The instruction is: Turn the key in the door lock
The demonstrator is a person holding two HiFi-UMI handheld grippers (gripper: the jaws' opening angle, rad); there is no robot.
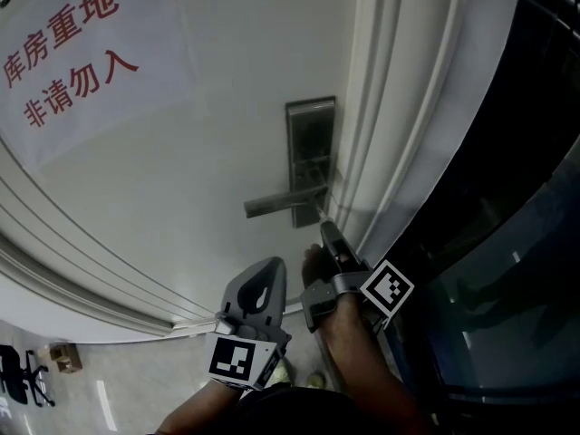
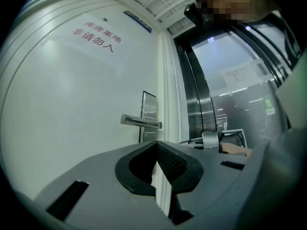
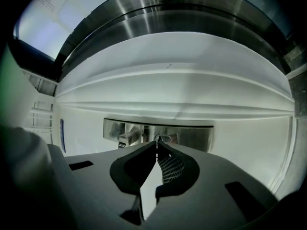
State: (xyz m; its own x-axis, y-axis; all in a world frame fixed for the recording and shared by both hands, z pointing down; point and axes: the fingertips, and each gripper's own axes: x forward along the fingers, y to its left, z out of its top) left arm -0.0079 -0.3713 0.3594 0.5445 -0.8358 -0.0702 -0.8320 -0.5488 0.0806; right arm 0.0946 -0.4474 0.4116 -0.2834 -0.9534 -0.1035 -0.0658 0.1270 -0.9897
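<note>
On the white door a steel lock plate carries a lever handle pointing left. My right gripper reaches up to the plate's lower end, just under the handle. In the right gripper view its jaws meet on the small metal key that sticks out of the plate. My left gripper hangs lower and left of the lock, away from the door, shut with nothing in it. The handle shows beyond it.
A paper sign with red characters is stuck on the door at upper left. The white door frame runs right of the lock, then a dark metal and glass panel. Below left, an office chair and a small box stand on the floor.
</note>
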